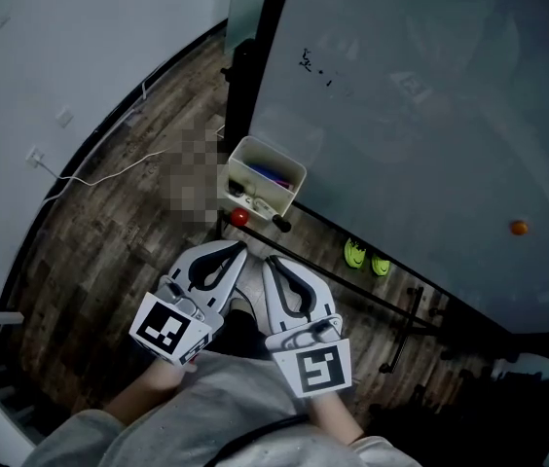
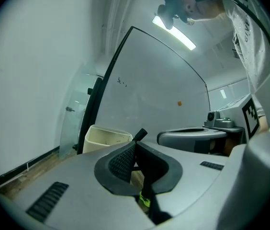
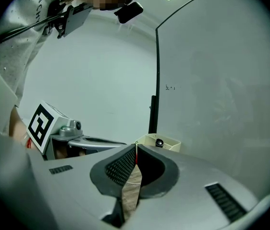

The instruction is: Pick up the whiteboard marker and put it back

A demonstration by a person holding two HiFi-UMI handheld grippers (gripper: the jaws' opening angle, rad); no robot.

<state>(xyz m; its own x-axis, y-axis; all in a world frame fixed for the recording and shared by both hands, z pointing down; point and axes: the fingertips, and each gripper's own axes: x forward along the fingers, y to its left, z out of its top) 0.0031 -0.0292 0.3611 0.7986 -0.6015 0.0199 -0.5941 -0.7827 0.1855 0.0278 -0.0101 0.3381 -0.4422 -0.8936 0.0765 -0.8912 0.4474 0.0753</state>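
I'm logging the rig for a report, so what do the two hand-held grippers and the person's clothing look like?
Both the left hand-held gripper and right hand-held gripper have pale grey plastic shells with black ribbed pads tapering to a point. Each carries a cube with black-and-white square markers. The person wears a light grey top.

Right gripper (image 3: 136,148), tips together, faces a cream box (image 3: 167,142).

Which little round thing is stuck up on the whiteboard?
The orange one, alone at the far right of the whiteboard; the red one sits beside the white box.
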